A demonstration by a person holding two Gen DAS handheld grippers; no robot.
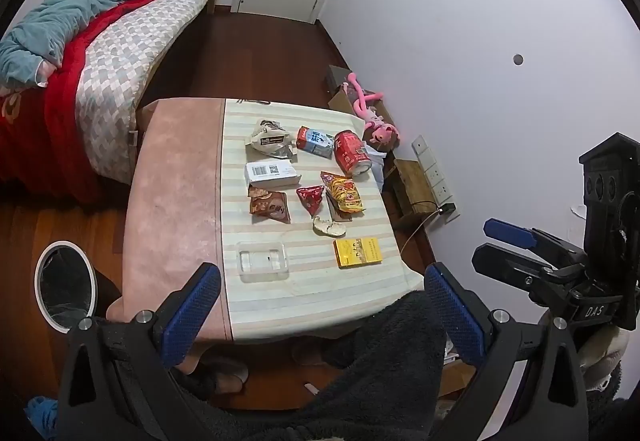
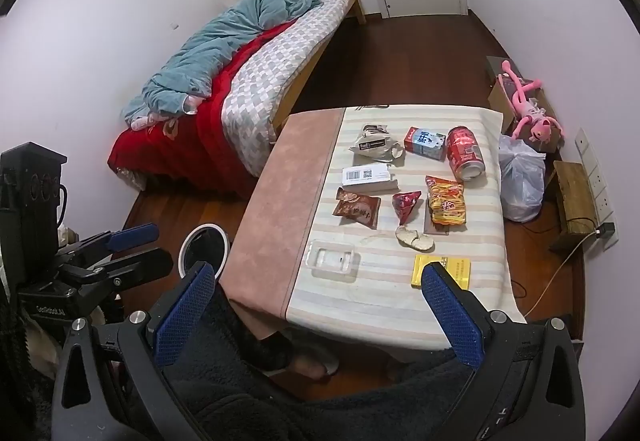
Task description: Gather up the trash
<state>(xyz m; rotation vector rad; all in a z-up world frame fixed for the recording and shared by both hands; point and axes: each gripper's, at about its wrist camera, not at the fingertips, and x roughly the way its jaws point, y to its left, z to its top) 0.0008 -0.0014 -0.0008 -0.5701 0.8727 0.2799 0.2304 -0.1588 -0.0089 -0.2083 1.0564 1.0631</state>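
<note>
Trash lies on a small table (image 1: 176, 201) with a striped cloth: a red can (image 1: 351, 153) on its side, a milk carton (image 1: 315, 140), a crumpled grey wrapper (image 1: 269, 140), a white box (image 1: 271, 174), snack packets (image 1: 270, 205), a yellow packet (image 1: 345, 194), a yellow box (image 1: 357, 252) and a clear plastic tray (image 1: 262, 261). A white-rimmed trash bin (image 1: 66, 285) stands on the floor left of the table. My left gripper (image 1: 320, 305) is open and empty above the table's near edge. My right gripper (image 2: 320, 305) is open and empty too, its right finger over the yellow box (image 2: 452, 269).
A bed (image 1: 104, 53) with blankets stands at the left. A pink plush toy (image 1: 374, 117), cardboard boxes and a wooden stool (image 1: 412, 185) line the right wall. A white plastic bag (image 2: 520, 177) sits on the floor right of the table. My dark-sleeved legs are below.
</note>
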